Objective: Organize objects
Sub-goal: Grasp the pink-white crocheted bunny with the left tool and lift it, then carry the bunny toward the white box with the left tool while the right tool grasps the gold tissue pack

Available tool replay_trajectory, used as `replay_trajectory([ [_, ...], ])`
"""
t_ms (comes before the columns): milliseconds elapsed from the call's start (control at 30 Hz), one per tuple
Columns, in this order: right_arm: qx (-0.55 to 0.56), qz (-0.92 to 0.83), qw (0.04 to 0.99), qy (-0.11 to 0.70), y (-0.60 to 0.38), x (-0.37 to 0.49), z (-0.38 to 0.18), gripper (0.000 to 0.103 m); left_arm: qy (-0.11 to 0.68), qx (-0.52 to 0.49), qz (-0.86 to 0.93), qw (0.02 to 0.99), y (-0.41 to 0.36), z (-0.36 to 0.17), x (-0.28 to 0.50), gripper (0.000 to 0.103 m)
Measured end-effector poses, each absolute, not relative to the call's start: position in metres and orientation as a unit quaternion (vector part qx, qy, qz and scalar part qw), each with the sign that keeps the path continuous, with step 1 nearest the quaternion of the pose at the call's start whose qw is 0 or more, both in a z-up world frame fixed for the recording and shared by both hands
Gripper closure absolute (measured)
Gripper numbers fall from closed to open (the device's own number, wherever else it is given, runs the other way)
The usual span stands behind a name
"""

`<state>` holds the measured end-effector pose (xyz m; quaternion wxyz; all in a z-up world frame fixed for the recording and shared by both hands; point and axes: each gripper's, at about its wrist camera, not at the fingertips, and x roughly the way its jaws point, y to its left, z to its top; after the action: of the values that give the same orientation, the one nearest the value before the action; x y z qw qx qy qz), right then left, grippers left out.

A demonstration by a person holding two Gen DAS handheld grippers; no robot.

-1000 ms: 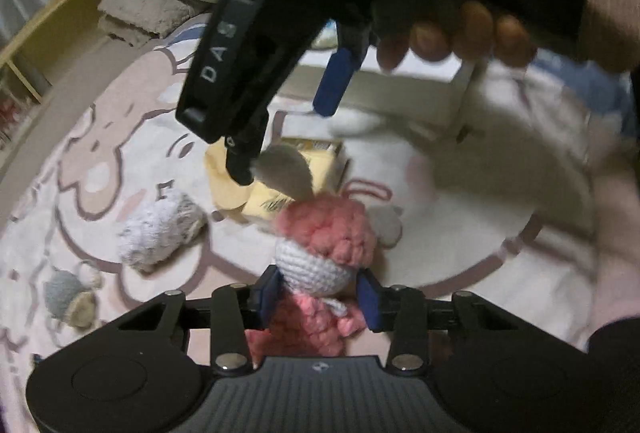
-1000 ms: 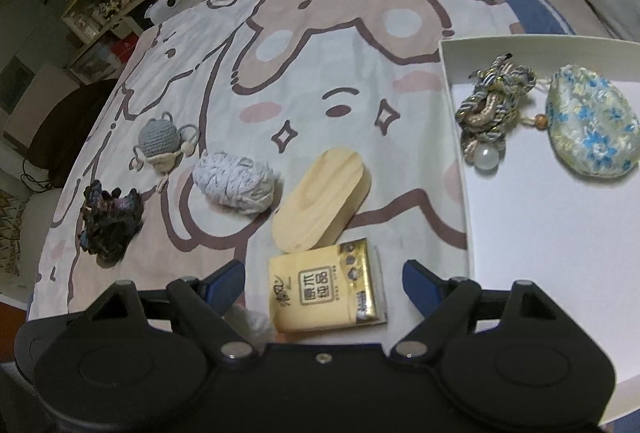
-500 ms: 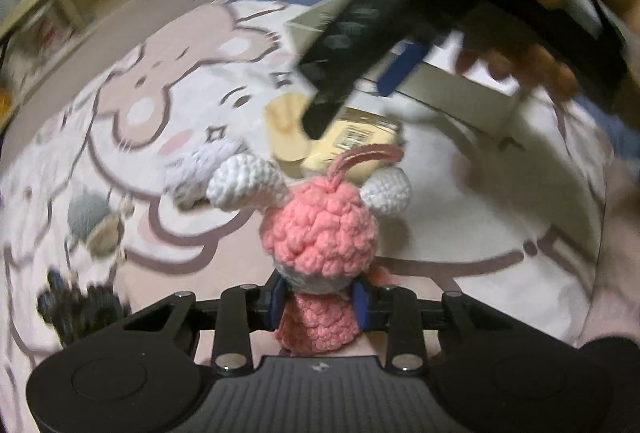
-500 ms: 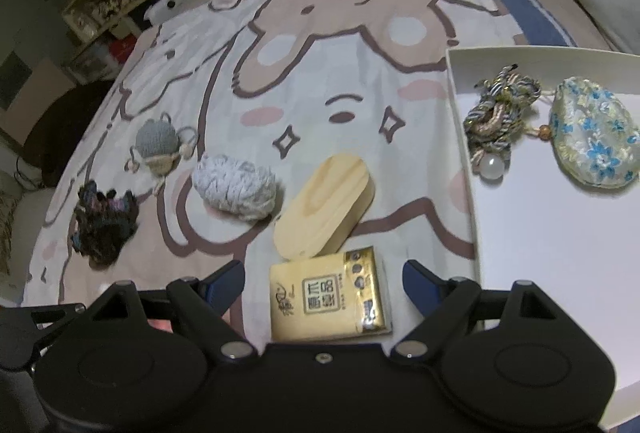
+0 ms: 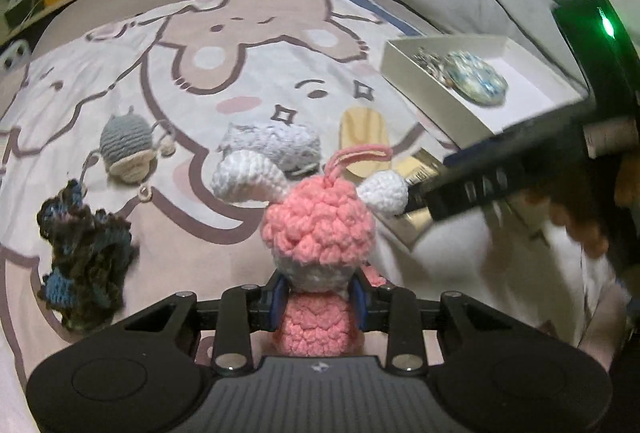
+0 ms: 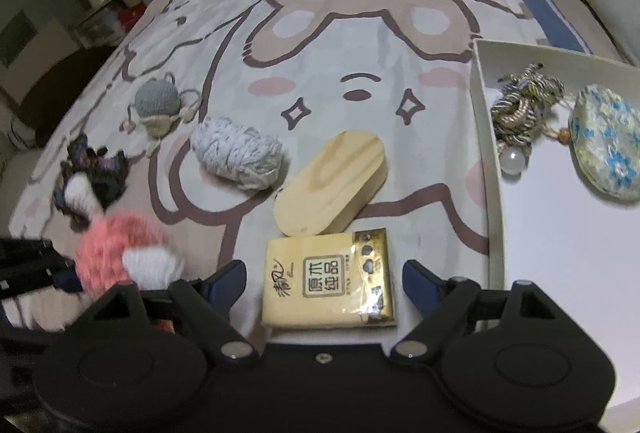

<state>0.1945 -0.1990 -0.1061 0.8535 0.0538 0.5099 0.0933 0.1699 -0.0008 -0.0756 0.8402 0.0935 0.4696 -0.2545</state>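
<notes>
Over the cartoon blanket, left hand-held gripper clamps pink crochet bunny; right hand-held gripper gapes empty.

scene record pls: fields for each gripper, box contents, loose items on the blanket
left gripper: shut on pink crochet bunny
right gripper: open, straddling tissue pack, pads not touching
white box: floral pouch, braided cord charm
loose on blanket: wooden oval block, grey yarn bundle, grey crochet keychain, dark crochet piece

Dim indoor light, corners falling dark. Strong fisheye bending at the edges. Motion blur on the right gripper; its green lamp glares.
</notes>
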Motion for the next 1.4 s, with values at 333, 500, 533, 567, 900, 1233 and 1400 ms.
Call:
replay_trajectory([
  [333, -0.041, 0.086, 0.857, 0.507, -0.186, 0.189, -0.115, 0.029, 0.470, 0.055, -0.229, 0.851, 0.009, -0.074, 0.177, 0.070],
  [500, -0.029, 0.092, 0.858, 0.504, -0.191, 0.188, -0.110, 0.030, 0.467, 0.044, -0.217, 0.856, 0.009, -0.073, 0.178, 0.070],
  [533, -0.029, 0.093, 0.860, 0.502, -0.190, 0.188, -0.109, 0.030, 0.466, 0.042, -0.215, 0.857, 0.010, -0.072, 0.178, 0.070],
  [567, -0.031, 0.095, 0.861, 0.498, -0.190, 0.187, -0.106, 0.030, 0.465, 0.039, -0.212, 0.859, 0.011, -0.071, 0.178, 0.070],
  [900, -0.012, 0.104, 0.888, 0.447, -0.195, 0.175, -0.066, 0.030, 0.436, 0.008, -0.188, 0.880, 0.012, -0.051, 0.180, 0.070],
  [1233, -0.006, 0.078, 0.911, 0.404, -0.220, 0.156, -0.019, 0.029, 0.403, -0.018, -0.195, 0.894, -0.002, -0.019, 0.174, 0.070],
  [1400, 0.001, 0.060, 0.918, 0.392, -0.250, 0.144, 0.000, 0.029, 0.382, -0.022, -0.212, 0.899, -0.022, 0.004, 0.169, 0.070],
])
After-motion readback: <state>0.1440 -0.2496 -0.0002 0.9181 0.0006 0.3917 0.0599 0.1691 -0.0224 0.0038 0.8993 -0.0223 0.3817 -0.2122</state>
